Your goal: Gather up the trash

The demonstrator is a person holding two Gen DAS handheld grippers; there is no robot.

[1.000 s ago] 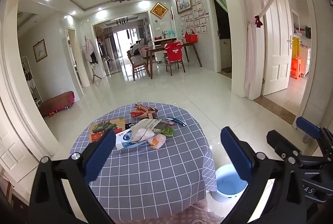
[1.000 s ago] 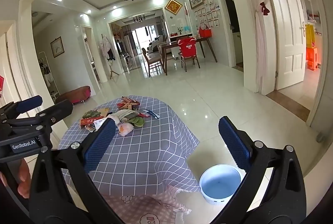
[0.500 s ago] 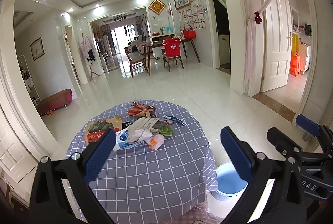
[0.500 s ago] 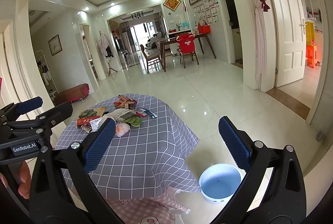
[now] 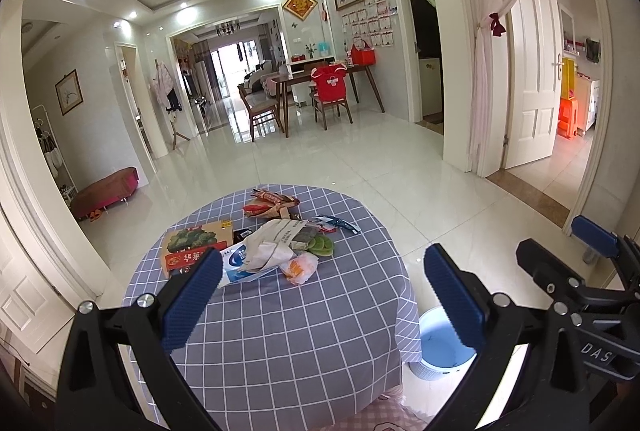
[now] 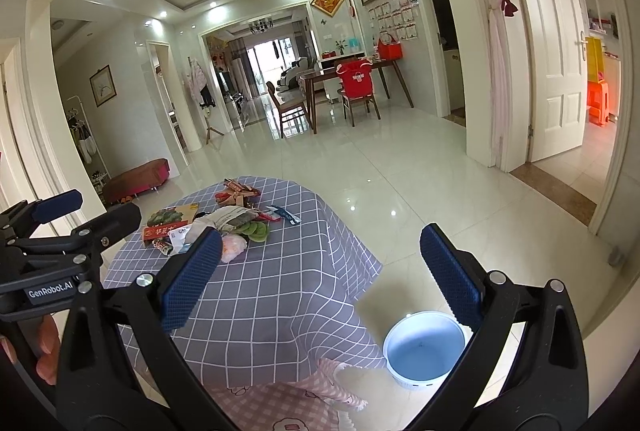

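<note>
A heap of trash (image 5: 272,245) lies on the far half of a round table with a grey checked cloth (image 5: 288,319): a flat carton (image 5: 198,245), crumpled white paper, red snack wrappers (image 5: 270,205), green pieces and a blue wrapper. The same heap (image 6: 218,225) shows in the right wrist view. A pale blue bin (image 6: 424,349) stands on the floor right of the table, also seen as the bin (image 5: 440,347) in the left wrist view. My left gripper (image 5: 322,297) is open above the table's near half. My right gripper (image 6: 318,273) is open, over the table's right edge. Both hold nothing.
White tiled floor (image 5: 360,159) stretches beyond the table to a dining table with chairs (image 5: 320,95). A white door and a pink curtain (image 5: 492,71) stand at the right. A low red bench (image 5: 106,191) sits by the left wall. A pink patterned cloth (image 6: 280,403) shows below the tablecloth.
Both grippers have shifted slightly forward and up, so the table and trash sit a little lower and nearer in view. Both stay open.
</note>
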